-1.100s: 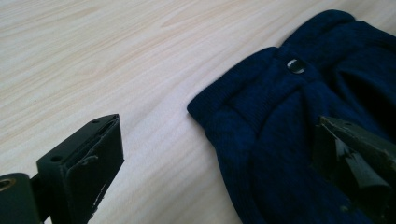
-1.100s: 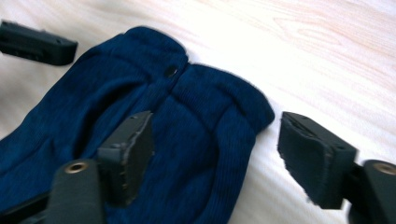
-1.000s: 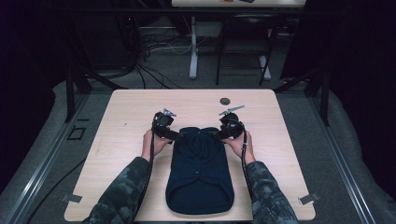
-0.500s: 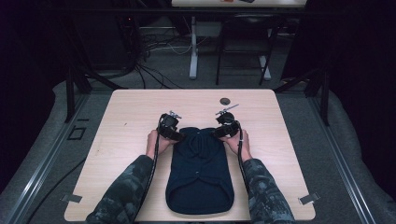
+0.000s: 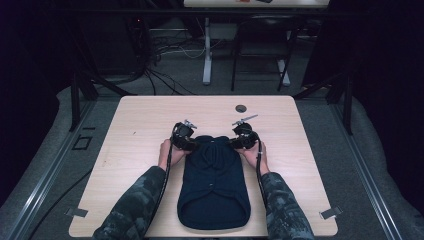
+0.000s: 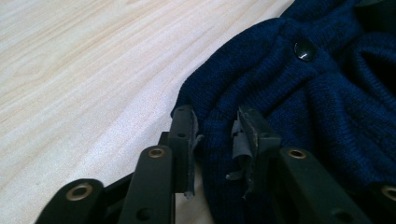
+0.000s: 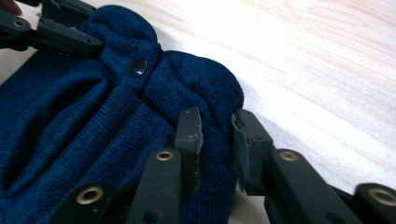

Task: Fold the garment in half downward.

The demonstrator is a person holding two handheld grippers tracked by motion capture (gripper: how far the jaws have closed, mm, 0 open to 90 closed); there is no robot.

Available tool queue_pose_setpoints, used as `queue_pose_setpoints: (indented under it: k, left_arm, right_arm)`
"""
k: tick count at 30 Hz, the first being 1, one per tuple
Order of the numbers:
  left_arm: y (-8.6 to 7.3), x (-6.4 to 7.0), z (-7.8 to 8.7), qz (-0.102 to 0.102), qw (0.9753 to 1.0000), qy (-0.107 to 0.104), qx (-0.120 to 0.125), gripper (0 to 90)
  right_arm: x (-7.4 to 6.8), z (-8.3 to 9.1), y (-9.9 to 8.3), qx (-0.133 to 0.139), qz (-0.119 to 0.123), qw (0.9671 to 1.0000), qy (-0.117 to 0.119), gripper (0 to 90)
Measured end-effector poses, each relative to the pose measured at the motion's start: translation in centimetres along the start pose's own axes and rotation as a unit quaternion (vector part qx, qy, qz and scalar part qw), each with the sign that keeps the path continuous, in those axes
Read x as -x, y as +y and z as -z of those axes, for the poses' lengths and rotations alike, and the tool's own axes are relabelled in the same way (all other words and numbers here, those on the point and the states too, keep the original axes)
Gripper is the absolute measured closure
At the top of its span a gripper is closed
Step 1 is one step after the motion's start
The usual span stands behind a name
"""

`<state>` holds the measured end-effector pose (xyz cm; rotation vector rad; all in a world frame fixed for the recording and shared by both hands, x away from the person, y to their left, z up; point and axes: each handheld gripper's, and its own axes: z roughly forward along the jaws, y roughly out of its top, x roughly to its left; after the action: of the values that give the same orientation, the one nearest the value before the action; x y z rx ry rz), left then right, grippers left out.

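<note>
- Both claws sit at the far end of the navy knit garment (image 5: 214,180), which lies lengthwise near the middle of the table (image 5: 135,120), its near hem close to the near edge.
- Left gripper (image 6: 215,128) has a fold of the far-left corner between its jaws, pinched with a small gap showing; right gripper (image 7: 215,128) holds the far-right corner the same way.
- To fold well, I'd lift both corners together, level, and carry them toward the near hem without tugging sideways, so the button (image 6: 303,49) placket stays centred.
- Pale wood tabletop, smooth and bare but for a small dark cable hole (image 5: 241,108) at the far edge.
- Beyond it, dim room: grey floor, cables (image 5: 165,50), another table's legs (image 5: 207,50).
</note>
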<state>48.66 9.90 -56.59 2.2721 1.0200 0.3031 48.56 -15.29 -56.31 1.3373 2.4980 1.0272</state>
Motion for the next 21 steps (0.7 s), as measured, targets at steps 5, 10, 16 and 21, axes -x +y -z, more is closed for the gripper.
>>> queue_pose_setpoints:
  k: [5, 10, 16, 21]
  left_arm:
    - [0.1, 0.1, 0.4, -0.001, 0.9999, 0.001, 0.011, 72.4]
    - [0.5, 0.5, 1.9, -0.004, 0.9992, 0.0, 0.04, 72.0]
    - [0.8, 1.0, 4.1, -0.015, 0.9977, -0.01, 0.065, 71.9]
    - [0.8, 1.3, 5.7, -0.022, 0.9963, -0.02, 0.08, 71.9]
  right_arm:
    - [-0.2, 0.5, -0.1, 0.008, 0.003, 1.0, -0.004, 76.2]
    - [-0.9, 2.6, 0.1, 0.04, 0.025, 0.9989, -0.003, 76.3]
    - [-2.0, 5.1, 0.2, 0.065, 0.044, 0.9969, -0.002, 76.2]
    - [-3.1, 6.7, -0.1, 0.083, 0.078, 0.9934, -0.007, 76.2]
